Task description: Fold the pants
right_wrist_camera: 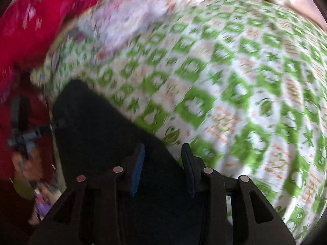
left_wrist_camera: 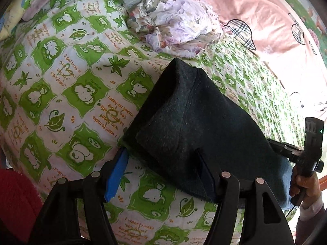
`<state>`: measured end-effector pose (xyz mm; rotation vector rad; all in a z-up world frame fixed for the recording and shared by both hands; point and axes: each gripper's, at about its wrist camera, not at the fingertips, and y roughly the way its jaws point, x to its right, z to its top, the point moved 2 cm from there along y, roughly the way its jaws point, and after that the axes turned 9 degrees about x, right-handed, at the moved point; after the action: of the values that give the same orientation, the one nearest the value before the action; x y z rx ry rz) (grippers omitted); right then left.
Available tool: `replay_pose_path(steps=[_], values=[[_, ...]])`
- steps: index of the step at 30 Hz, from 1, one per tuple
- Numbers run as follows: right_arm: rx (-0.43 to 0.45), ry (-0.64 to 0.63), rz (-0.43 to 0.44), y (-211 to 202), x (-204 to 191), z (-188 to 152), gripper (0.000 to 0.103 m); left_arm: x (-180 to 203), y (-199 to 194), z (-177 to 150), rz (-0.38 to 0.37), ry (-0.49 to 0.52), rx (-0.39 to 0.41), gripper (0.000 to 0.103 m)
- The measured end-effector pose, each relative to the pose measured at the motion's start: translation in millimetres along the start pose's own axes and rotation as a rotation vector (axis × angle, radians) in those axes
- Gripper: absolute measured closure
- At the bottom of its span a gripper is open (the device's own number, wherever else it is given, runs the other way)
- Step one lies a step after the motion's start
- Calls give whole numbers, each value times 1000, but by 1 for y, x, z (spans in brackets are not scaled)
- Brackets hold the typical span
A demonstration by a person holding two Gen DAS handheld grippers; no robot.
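Both claws are standing with their jaws spread and gripping nothing. Left gripper is hanging low over the bed, its blue finger pad at the left rim of the cloth and its other finger over the dark fabric. One pair of pants, dark charcoal and already doubled into a thick wedge, is lying on the green-and-white quilt. Its long axis is running diagonally, from the rounded narrow end pointing up and away toward the floral bundle, down to the broad end near the claw, so the pants are spanning the gap between the fingers and spreading rightward. At the far right, a hand is holding the other tool. Right gripper, in a blurred view, is hovering with the pants filling the space left of and beneath its two fingers, the quilt stretching off to the right.
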<state>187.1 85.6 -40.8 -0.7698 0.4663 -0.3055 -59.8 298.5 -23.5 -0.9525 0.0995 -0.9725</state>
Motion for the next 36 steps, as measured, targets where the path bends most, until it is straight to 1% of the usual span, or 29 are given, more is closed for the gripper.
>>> replay_pose_path(steps=[5, 8, 10, 11, 12, 14, 15, 16, 17, 18, 20, 22, 23, 24, 26, 29, 32, 33, 35, 36], values=[[-34, -37, 16, 3, -6, -3, 65, 0, 5, 2, -13, 2, 3, 36], [-58, 3, 66, 12, 1, 6, 65, 3, 10, 4, -12, 14, 4, 36], [-59, 56, 117, 17, 9, 11, 71, 7, 12, 5, -7, 28, 8, 36], [-58, 77, 137, 21, 10, 13, 79, 8, 13, 5, -6, 34, 10, 36], [-58, 78, 133, 23, 8, 12, 83, 10, 14, 6, -3, 40, 15, 37], [-48, 38, 101, 19, 0, 11, 87, 12, 15, 7, -3, 56, 26, 53], [-36, -5, 72, 13, -9, 9, 89, 13, 14, 8, -5, 65, 34, 69], [-23, -44, 47, 6, -16, 8, 90, 13, 11, 9, -20, 68, 39, 78], [0, -90, 11, -3, -24, 7, 91, 13, 6, 10, -42, 65, 51, 81], [44, -156, -48, -16, -35, 9, 92, 13, -2, 12, -63, 63, 75, 83], [166, -305, -187, -49, -64, 14, 92, 15, -18, 16, -91, 73, 119, 83], [240, -386, -284, -64, -81, 17, 93, 21, -38, 20, -118, 99, 179, 84], [266, -412, -319, -66, -86, 18, 93, 24, -46, 22, -124, 124, 204, 84], [277, -416, -334, -65, -87, 18, 93, 25, -50, 23, -123, 138, 214, 84], [271, -392, -333, -55, -81, 17, 93, 28, -53, 25, -110, 175, 227, 84], [256, -337, -341, -31, -70, 13, 93, 25, -41, 24, -81, 215, 205, 83], [255, -295, -359, -15, -65, 9, 93, 24, -19, 17, -23, 282, 177, 83], [250, -280, -362, -10, -64, 8, 93, 24, -8, 14, 14, 314, 160, 82], [244, -238, -349, -4, -59, 5, 92, 21, 10, 11, 62, 330, 113, 80], [241, -211, -337, -4, -58, 1, 90, 19, 14, 10, 73, 332, 107, 76]])
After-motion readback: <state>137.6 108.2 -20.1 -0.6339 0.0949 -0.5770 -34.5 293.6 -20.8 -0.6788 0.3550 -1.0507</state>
